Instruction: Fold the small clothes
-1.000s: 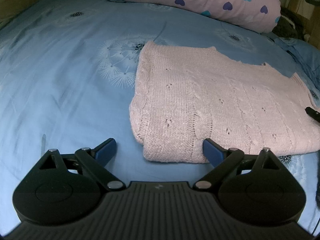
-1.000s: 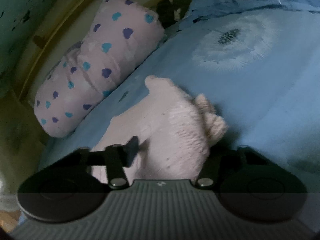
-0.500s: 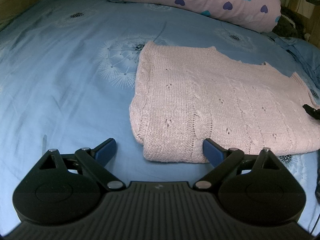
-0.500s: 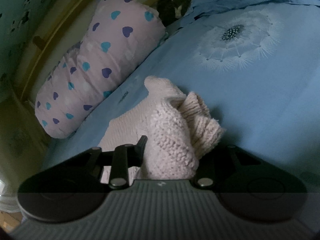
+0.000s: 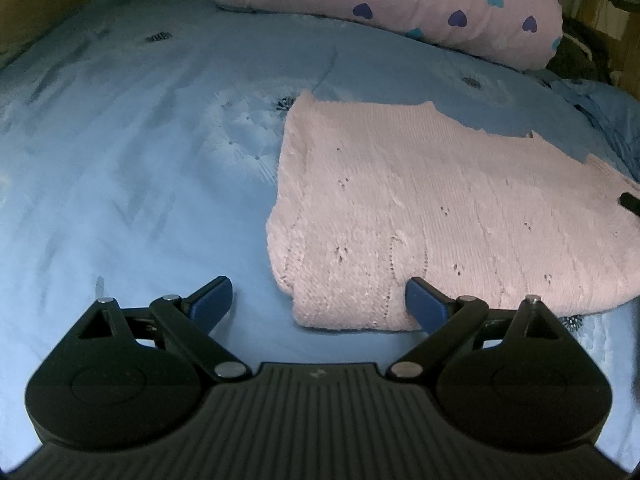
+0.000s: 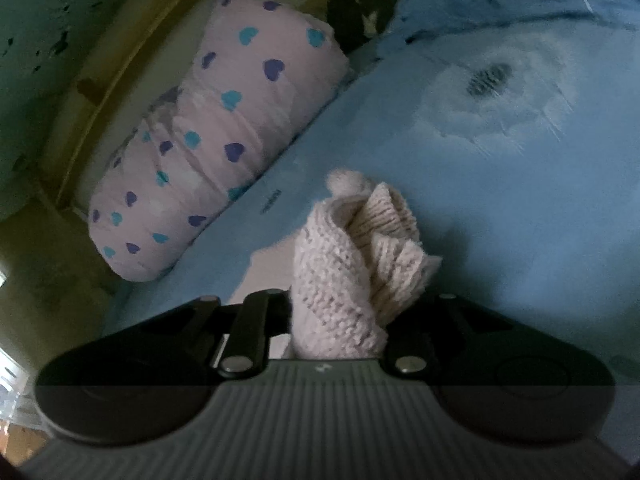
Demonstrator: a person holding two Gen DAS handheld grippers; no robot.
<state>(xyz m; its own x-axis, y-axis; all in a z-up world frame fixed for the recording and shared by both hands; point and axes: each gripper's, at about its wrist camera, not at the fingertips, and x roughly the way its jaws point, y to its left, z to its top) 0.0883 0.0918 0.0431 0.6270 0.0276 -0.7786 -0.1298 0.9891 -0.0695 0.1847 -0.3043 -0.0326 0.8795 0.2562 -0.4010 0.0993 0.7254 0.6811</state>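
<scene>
Right tongs (image 6: 340,320) pinch the pink sweater's (image 5: 440,216) bunched corner; loose knit could slip. Left tongs (image 5: 320,300) gape wide, empty.

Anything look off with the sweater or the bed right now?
Nothing damaged. The pink sweater lies mostly flat on the blue bedsheet; only the end bunched in the right gripper is crumpled. The left gripper is open.
</scene>
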